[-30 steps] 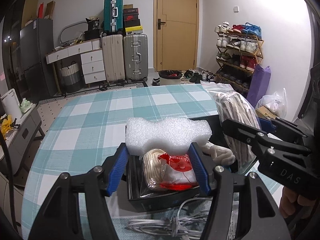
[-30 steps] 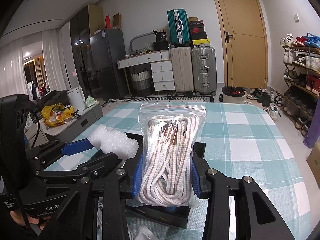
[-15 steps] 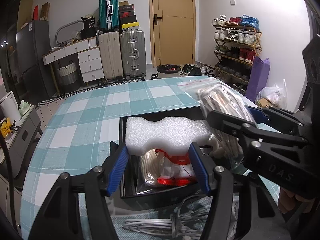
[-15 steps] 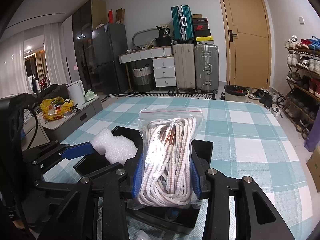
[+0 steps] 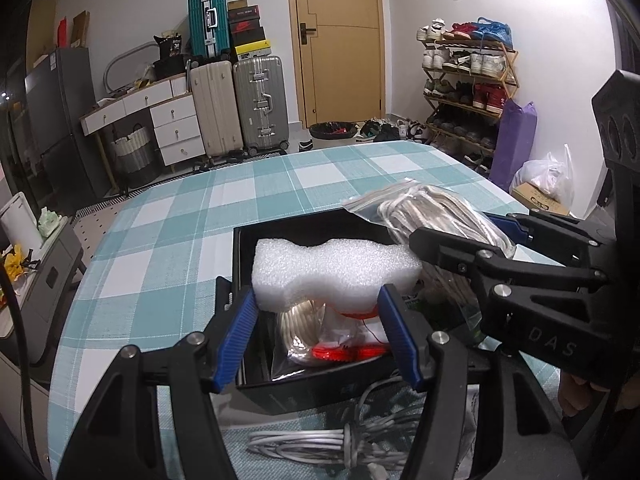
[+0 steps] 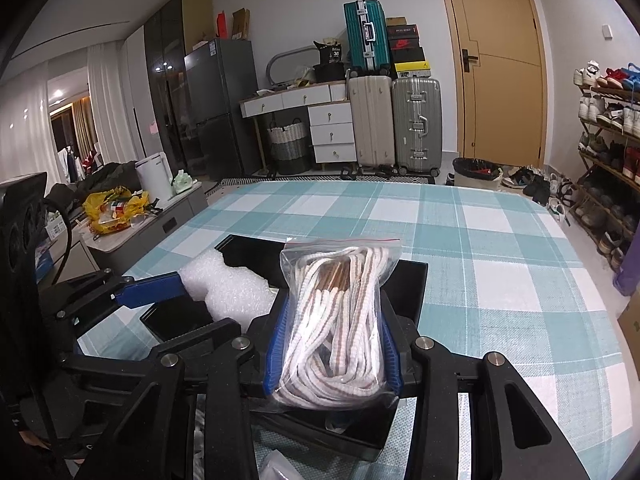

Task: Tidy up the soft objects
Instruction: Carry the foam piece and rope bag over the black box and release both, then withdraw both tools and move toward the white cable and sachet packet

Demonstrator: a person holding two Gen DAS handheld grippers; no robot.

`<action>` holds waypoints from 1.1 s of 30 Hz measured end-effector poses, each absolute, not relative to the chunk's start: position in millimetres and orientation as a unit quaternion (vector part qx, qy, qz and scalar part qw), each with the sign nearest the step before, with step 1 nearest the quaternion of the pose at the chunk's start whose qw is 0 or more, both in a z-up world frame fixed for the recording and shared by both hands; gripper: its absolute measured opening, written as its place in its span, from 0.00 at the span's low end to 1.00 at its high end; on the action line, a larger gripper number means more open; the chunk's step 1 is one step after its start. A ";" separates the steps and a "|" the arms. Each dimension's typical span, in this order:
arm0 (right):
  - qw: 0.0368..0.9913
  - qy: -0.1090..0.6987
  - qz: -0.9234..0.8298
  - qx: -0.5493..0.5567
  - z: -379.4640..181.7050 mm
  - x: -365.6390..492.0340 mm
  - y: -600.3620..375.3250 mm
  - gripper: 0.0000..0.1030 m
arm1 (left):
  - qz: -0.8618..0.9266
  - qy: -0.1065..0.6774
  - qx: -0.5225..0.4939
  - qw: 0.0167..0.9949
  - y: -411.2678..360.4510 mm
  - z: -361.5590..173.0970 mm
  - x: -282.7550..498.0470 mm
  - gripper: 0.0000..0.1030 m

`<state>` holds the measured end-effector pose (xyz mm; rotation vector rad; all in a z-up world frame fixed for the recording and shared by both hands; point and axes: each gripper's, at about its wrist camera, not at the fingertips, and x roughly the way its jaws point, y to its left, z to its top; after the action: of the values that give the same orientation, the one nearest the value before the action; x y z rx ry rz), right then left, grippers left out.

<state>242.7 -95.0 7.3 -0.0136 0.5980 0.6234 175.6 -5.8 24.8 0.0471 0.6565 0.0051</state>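
My left gripper is shut on a white foam block and holds it over an open black box on the checked tablecloth. Under the foam, inside the box, lies a clear bag of cord with a red label. My right gripper is shut on a zip bag of white-and-brown rope, held above the right side of the same box. That bag also shows in the left wrist view, and the foam shows in the right wrist view.
A bundle of grey cable lies on the cloth in front of the box. The table stretches away behind it. Suitcases, a drawer desk, a door and a shoe rack stand beyond the table.
Both grippers have come lower and closer over the box, each still holding its object. The rope bag has tilted toward the box's right side.
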 end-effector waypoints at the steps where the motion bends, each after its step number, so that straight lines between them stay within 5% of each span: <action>1: 0.907 0.292 0.304 -0.005 6.8 243.1 -95.1 0.39 | 0.002 0.323 0.024 0.946 -5.9 25.3 174.8 0.60; 5: 0.903 0.298 0.309 -0.006 5.2 243.2 -95.9 0.39 | 0.000 0.325 0.025 0.945 -5.6 27.2 172.1 0.61; 8: 0.906 0.292 0.307 -0.010 7.8 240.5 -98.5 0.49 | -0.007 0.327 0.014 0.945 -3.1 28.8 170.7 0.63; 13: 0.910 0.287 0.299 0.001 16.8 233.6 -115.7 0.92 | 0.005 0.321 0.020 0.947 -6.2 35.0 161.2 0.87; 19: 0.911 0.298 0.286 0.016 21.5 222.5 -139.1 0.99 | 0.016 0.314 0.018 0.949 -3.5 39.8 154.8 0.99; 33: 0.905 0.311 0.290 0.018 17.7 191.6 -153.3 0.99 | 0.093 0.331 0.020 0.939 1.2 37.1 133.5 1.00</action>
<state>191.6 -153.3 17.7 0.0363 0.6415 0.5987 133.5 1.2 37.1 0.0400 0.6763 0.1907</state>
